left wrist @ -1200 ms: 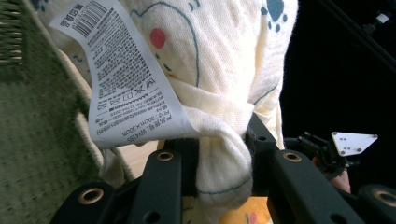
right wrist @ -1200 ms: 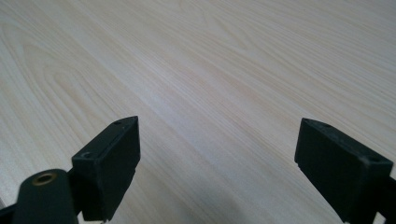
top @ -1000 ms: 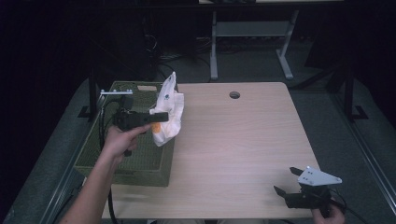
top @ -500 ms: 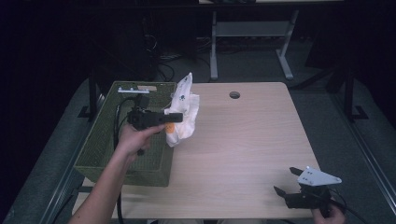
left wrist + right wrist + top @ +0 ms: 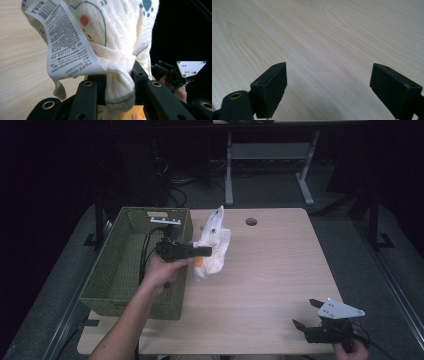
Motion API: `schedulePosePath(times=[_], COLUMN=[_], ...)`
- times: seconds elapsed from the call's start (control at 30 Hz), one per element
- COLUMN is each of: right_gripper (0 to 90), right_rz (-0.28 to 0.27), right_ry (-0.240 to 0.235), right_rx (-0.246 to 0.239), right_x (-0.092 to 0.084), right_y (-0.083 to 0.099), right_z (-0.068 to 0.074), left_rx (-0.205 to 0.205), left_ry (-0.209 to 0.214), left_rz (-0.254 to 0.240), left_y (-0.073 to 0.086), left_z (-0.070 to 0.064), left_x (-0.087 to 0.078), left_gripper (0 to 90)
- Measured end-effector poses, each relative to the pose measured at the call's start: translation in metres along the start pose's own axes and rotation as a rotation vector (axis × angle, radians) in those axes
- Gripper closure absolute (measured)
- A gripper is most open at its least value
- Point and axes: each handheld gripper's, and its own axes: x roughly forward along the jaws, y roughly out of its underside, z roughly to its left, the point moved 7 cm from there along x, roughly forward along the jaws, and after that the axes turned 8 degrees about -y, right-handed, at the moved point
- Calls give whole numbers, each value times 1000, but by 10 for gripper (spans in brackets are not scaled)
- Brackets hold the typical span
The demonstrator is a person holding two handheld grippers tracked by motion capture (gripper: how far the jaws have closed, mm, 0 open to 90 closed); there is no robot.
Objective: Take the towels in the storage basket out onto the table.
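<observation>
Carrying: the left gripper (image 5: pixel 200 251) has its jaws clamped on a bunched fold of the cream printed cloth (image 5: pixel 214 245), which hangs just beside the right wall of the green woven basket (image 5: pixel 122 270), over the wooden table (image 5: pixel 270 270).
Cloth: cream muslin with teal outlines, paw prints and a red dot; its lower end looks to touch the tabletop next to the basket, its top corner stands up.
Right gripper: the right gripper (image 5: pixel 306 315) sits well away from the basket, at the table's near right corner, jaws spread wide with nothing between them.
Step in hand: probably moving the cloth out from the basket onto open table.
Doing it well: keep the pinch firm on the thick fold; lift enough that the trailing end clears the basket rim; lay it flat before letting go.
Left gripper view: shows the white care label (image 5: pixel 65 40) with barcode and the cloth squeezed between the pads; the high view gives no such detail.
High view: shows the basket and both hands' places.
Right gripper view: bare wood grain between the wide jaws.
</observation>
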Motion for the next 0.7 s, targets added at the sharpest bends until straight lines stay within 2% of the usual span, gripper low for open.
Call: schedulePosePath(times=[0.3, 0.33, 0.53, 0.7], right_gripper=[139, 139, 140, 139], right_rz=[-4, -5, -7, -6], right_ry=[1, 0, 1, 2], right_rx=[-9, -8, -12, -14], right_x=[0, 0, 0, -1], right_y=[-1, -1, -1, -1], right_z=[0, 0, 0, 1], left_rx=[1, -9, -1, -16], left_ry=[15, 17, 6, 12], left_rz=[5, 5, 12, 19], left_y=[0, 0, 1, 2], left_z=[-10, -10, -13, -15], left_x=[18, 19, 27, 38], left_gripper=[722, 722, 722, 722])
